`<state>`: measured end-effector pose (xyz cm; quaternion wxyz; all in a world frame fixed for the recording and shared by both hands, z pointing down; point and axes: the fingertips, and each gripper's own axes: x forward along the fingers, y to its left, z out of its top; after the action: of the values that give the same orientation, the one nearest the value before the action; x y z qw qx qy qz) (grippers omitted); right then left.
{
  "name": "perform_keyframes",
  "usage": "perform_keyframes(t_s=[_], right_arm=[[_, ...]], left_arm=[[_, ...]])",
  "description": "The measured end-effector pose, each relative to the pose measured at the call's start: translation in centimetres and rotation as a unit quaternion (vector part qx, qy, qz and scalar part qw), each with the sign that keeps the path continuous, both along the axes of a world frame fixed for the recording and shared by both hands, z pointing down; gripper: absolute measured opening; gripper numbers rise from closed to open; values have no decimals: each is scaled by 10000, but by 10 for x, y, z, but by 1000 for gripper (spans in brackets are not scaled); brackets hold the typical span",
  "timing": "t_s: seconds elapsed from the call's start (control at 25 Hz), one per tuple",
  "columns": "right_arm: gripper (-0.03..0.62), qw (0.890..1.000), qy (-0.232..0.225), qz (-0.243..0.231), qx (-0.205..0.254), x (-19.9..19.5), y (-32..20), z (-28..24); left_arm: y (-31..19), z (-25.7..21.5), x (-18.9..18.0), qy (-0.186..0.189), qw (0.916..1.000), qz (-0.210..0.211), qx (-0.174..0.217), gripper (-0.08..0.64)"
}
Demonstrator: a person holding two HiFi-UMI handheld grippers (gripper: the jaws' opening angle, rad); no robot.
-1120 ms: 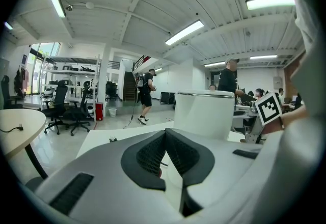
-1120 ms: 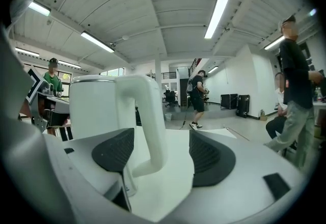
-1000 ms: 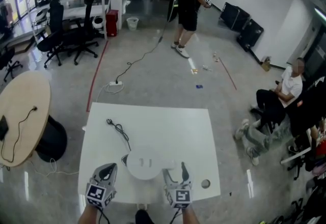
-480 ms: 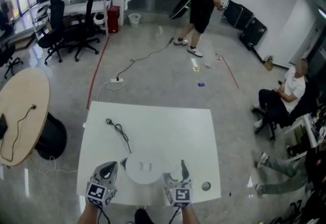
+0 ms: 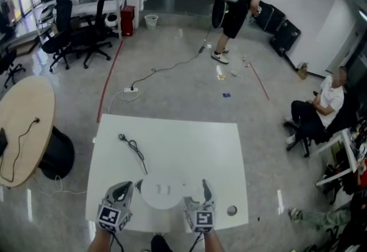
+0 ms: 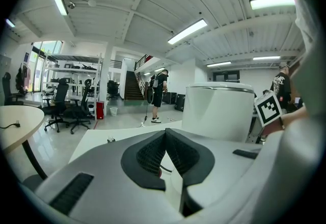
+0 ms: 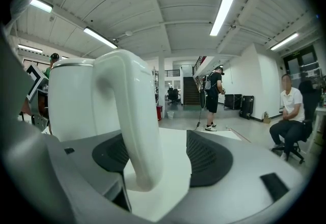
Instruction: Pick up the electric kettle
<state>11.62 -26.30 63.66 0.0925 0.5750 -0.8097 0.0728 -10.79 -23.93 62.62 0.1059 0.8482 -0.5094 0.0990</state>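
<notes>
White table [image 5: 189,142] below me. Near edge: my left gripper [image 5: 123,189] clenched, nothing in it; my right gripper [image 5: 203,188] released, jaws apart either side of kettle handle [image 7: 135,131]. Electric kettle [image 5: 163,192] between both grippers: white, glossy, cylindrical, flat round lid. Farther back, black cord [image 5: 133,146] on tabletop.

Grey left gripper [image 5: 122,189], right gripper [image 5: 196,191]; black-white marker cubes [image 5: 111,218].

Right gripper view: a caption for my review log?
Right gripper, jaws open, straddling the white electric kettle's handle on the table.
</notes>
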Motion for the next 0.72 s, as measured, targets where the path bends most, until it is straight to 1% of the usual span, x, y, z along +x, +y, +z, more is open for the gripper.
perform_keyframes(t_s=[0.12, 0.32, 0.48, 0.6, 0.72], right_arm=[[320, 10000, 19, 7, -20, 0, 0, 2], [247, 9999, 93, -18, 67, -2, -2, 2], [217, 10000, 24, -25, 63, -5, -4, 0], [199, 9999, 24, -73, 99, -7, -5, 0], [159, 9998, 61, -77, 160, -8, -5, -2]], left_arm=[[-1, 1, 2, 16, 10000, 13, 27, 9], [-5, 0, 6, 31, 10000, 23, 1, 9], [-8, 0, 8, 36, 10000, 39, 61, 9], [-9, -1, 9, 31, 10000, 31, 13, 9], [-9, -3, 10, 29, 10000, 38, 32, 9]])
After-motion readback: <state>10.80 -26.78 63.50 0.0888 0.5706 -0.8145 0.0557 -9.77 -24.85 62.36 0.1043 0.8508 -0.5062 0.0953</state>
